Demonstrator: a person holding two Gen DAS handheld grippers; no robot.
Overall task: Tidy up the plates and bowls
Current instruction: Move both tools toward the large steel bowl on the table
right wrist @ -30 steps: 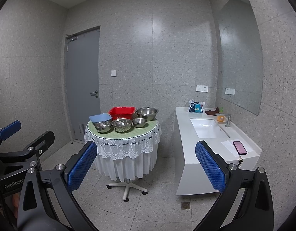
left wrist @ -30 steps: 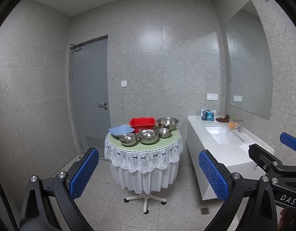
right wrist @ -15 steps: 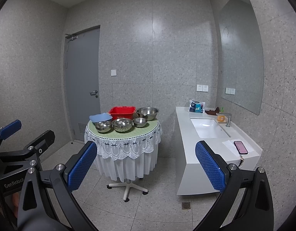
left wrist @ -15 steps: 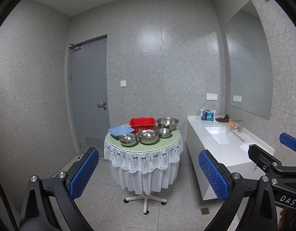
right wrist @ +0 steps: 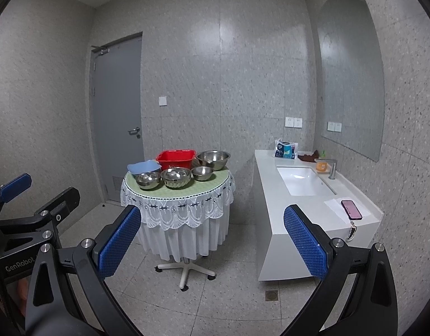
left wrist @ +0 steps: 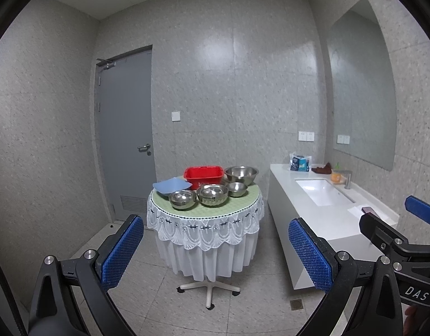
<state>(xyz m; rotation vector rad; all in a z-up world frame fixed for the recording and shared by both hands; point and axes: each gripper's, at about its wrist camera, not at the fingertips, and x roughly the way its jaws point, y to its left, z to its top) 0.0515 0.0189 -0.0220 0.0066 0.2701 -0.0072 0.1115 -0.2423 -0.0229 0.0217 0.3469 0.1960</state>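
Observation:
A round table [left wrist: 206,218] with a lace-edged cloth stands across the room. On it are a red tub [left wrist: 203,175], a blue plate [left wrist: 172,186], a large steel bowl [left wrist: 241,174] and three smaller steel bowls [left wrist: 212,195]. The same set shows in the right wrist view: red tub [right wrist: 174,158], blue plate [right wrist: 144,167], steel bowls [right wrist: 175,177]. My left gripper [left wrist: 215,254] is open and empty, far short of the table. My right gripper [right wrist: 212,240] is open and empty too, beside the left one.
A white counter [right wrist: 352,221] with a sink [right wrist: 304,184] and faucet runs along the right wall; a phone [right wrist: 351,209] lies near its front end. A grey door [left wrist: 125,140] is behind the table at left. A floor drain [right wrist: 271,295] sits by the counter.
Both views have shifted only very slightly; the grippers stay open and the table's objects have not moved.

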